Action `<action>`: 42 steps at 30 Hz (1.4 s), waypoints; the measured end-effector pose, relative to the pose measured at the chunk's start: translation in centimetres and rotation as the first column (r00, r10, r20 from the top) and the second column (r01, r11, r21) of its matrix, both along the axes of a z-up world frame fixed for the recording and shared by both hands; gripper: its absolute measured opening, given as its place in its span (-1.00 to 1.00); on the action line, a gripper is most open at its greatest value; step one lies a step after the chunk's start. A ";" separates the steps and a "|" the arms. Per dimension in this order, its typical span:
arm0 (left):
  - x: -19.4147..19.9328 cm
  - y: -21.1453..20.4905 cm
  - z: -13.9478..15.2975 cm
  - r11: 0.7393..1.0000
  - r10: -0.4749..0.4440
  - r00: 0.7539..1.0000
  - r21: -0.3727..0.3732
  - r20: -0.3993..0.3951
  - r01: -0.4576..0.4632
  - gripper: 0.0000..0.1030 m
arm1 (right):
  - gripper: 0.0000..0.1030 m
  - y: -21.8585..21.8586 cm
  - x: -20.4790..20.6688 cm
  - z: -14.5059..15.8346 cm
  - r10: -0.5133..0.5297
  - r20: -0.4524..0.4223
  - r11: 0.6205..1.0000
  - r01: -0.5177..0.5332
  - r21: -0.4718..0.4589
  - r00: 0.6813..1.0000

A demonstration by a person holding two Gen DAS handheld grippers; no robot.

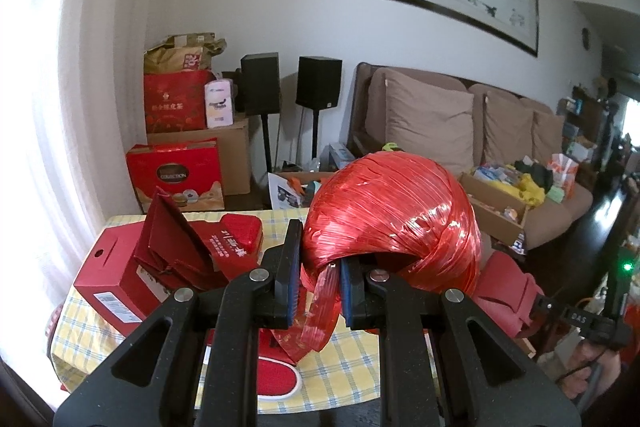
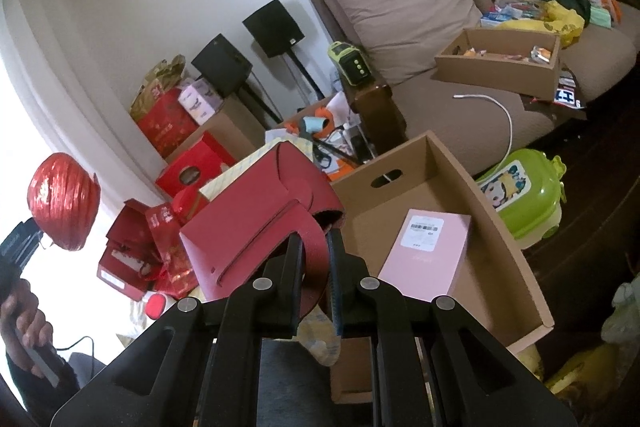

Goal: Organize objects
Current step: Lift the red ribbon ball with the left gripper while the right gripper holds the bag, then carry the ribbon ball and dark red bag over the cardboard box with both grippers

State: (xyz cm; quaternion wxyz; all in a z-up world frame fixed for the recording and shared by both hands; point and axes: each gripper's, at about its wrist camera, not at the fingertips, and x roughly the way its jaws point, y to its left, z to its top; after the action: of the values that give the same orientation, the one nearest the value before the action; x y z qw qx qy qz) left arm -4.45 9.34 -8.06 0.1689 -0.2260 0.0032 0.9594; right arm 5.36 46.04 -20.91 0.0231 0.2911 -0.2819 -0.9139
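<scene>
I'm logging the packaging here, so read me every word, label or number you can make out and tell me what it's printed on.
"COLLECTION": on the red gift box on the floor by the wall.
"DAS": on the right gripper's black body, seen from the left wrist.
Chinese characters: on the red bag and the red case on the table; too blurred to read.
Barcode labels: on the red carton and the pink box; too small to read.
</scene>
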 end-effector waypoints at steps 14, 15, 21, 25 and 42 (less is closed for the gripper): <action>0.4 0.5 0.0 1.000 -0.014 1.000 0.004 0.012 0.014 -0.71 | -0.81 -0.2 -0.1 0.1 0.006 0.006 1.000 -0.006 -0.006 1.000; 0.4 0.6 0.0 1.000 -0.016 1.000 0.005 0.015 0.016 -0.71 | -0.81 -0.2 0.0 0.1 0.005 0.006 1.000 -0.005 -0.006 1.000; 0.4 1.9 -0.4 0.999 -0.041 0.999 -0.002 0.033 0.041 -0.71 | -0.81 0.0 0.0 0.0 -0.003 0.009 1.000 0.003 -0.009 1.000; 0.0 2.9 -0.5 0.998 -0.061 0.997 0.000 0.042 0.061 -0.71 | -0.81 0.3 0.0 -0.3 -0.012 0.016 1.000 0.013 -0.016 1.000; -1.0 11.1 -3.8 0.978 -0.205 0.966 -0.011 0.157 0.209 -0.71 | -0.81 3.0 0.3 -1.9 -0.070 0.052 0.997 0.072 -0.042 0.996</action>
State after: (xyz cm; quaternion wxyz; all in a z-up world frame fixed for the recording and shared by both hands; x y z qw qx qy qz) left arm -5.46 20.43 -11.88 0.2649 -0.3007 0.0270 0.9158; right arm 5.65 49.00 -22.81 -0.0102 0.3033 -0.3123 -0.9002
